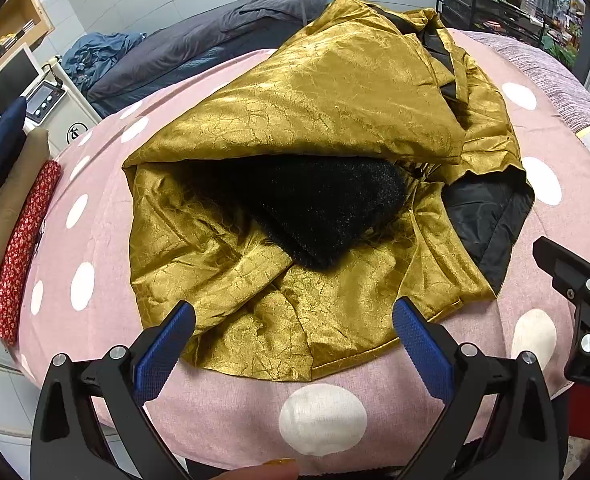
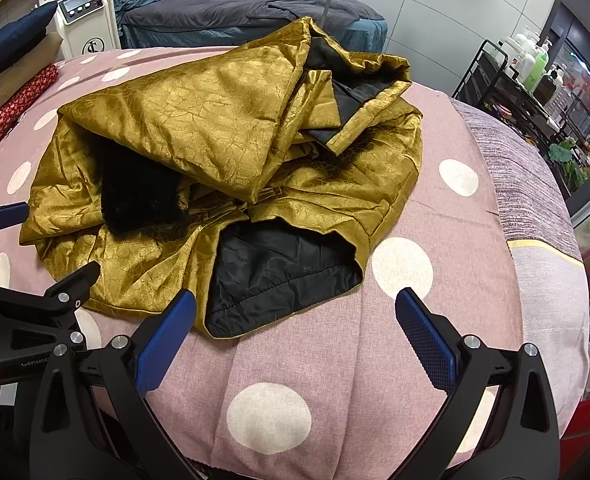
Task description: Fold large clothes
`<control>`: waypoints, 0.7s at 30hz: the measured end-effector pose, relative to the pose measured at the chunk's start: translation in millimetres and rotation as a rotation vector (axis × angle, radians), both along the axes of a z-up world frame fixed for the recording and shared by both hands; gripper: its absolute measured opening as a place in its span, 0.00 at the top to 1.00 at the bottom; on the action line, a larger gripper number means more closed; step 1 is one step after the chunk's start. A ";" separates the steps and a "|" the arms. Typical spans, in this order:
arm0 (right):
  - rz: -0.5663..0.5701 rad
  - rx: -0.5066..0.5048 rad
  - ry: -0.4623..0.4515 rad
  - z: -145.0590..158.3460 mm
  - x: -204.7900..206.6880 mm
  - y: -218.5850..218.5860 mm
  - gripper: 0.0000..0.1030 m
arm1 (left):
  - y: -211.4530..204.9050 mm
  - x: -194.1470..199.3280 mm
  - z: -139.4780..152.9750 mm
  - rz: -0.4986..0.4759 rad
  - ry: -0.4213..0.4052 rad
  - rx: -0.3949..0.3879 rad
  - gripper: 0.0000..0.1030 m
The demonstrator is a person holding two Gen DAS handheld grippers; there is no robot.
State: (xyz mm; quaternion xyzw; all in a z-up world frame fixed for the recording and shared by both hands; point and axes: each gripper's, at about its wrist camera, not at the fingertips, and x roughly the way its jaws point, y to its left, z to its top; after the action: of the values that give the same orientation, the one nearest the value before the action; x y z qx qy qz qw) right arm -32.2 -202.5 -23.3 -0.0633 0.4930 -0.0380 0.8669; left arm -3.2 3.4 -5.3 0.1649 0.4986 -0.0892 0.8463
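Observation:
A gold crinkled coat [image 1: 327, 112] with a black fur collar [image 1: 319, 208] and black lining [image 1: 491, 216] lies loosely bunched on the pink polka-dot bed cover [image 1: 223, 412]. It also shows in the right wrist view [image 2: 199, 120], with its fur [image 2: 135, 196] and lining [image 2: 279, 276]. My left gripper [image 1: 295, 320] is open and empty, hovering over the coat's near hem. My right gripper [image 2: 295, 316] is open and empty, just in front of the black lining edge. Each gripper shows at the side of the other's view.
A red patterned cloth [image 1: 23, 248] and tan and navy cushions lie along the bed's left edge. A white machine with a screen [image 2: 83, 12] stands behind, next to a grey-covered bed [image 2: 231, 16]. A black rack of bottles [image 2: 527, 76] stands at the right.

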 end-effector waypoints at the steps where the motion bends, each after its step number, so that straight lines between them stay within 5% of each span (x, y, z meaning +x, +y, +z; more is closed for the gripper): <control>1: 0.001 0.001 0.000 -0.2 0.0 0.1 0.04 | 0.1 -0.4 -0.1 0.000 0.001 0.000 0.06; 21: 0.002 -0.001 0.005 -3.7 -0.7 -1.1 0.04 | -0.8 0.0 -1.4 -0.001 0.013 0.003 0.06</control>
State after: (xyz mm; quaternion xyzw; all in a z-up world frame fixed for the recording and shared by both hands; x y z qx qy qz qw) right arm -32.9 -203.6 -27.0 -0.0646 0.4951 -0.0372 0.8656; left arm -3.2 2.6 -6.7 0.1656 0.5040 -0.0898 0.8429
